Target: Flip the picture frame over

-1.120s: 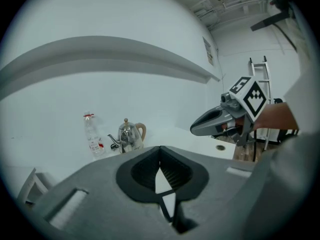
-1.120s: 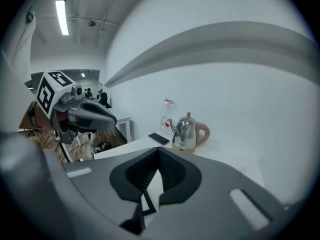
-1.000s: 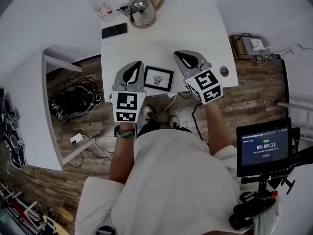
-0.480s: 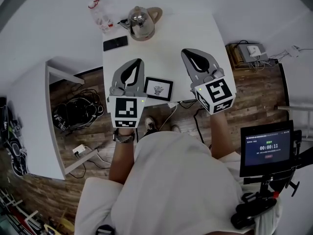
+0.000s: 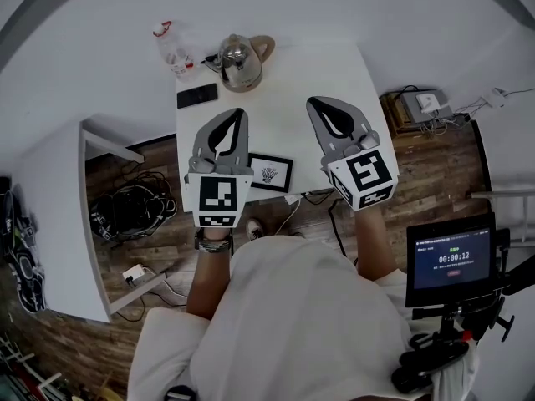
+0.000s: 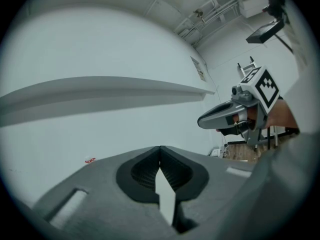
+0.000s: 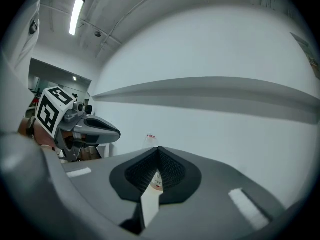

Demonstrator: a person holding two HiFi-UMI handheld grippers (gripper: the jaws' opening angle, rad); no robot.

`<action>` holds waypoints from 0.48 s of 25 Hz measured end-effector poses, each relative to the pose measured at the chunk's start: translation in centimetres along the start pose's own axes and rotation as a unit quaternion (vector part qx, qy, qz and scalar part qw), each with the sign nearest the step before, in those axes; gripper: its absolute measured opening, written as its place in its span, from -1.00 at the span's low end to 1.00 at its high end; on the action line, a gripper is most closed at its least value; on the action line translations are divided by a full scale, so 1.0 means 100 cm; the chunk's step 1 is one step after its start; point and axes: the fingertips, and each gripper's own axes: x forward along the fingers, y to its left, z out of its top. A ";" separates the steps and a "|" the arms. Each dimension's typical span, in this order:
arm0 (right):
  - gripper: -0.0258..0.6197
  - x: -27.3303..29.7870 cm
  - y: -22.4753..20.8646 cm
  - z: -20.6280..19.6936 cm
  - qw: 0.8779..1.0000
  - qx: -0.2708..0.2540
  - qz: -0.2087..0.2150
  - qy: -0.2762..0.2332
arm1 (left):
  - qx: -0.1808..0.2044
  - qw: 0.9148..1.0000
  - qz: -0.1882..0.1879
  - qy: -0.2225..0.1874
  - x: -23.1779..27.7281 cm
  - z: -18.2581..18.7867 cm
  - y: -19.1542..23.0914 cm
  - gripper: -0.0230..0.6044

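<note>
Picture frame point(image 5: 271, 172) unmoved; left hand-held gripper point(image 5: 237, 116) and right hand-held gripper point(image 5: 315, 105) raised.

Black picture frame point(image 5: 271, 173) flat at table point(image 5: 284, 82) near edge (drawing side up).

White table point(image 5: 292, 73), wood-plank floor point(image 5: 435, 153), second white desk point(image 5: 50, 182), white wall point(image 6: 100, 44), ceiling strip light point(image 7: 76, 15)
</note>
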 end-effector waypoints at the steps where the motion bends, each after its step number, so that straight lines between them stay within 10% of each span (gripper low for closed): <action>1: -0.92 0.000 -0.001 0.002 1.000 -0.001 -0.001 -0.002 | 0.001 1.000 0.000 -0.002 0.000 0.002 0.001 -0.92; 12: -0.92 -0.008 -0.010 0.018 1.000 0.001 -0.014 -0.012 | 0.010 1.000 -0.002 -0.024 0.003 0.027 -0.002 -0.92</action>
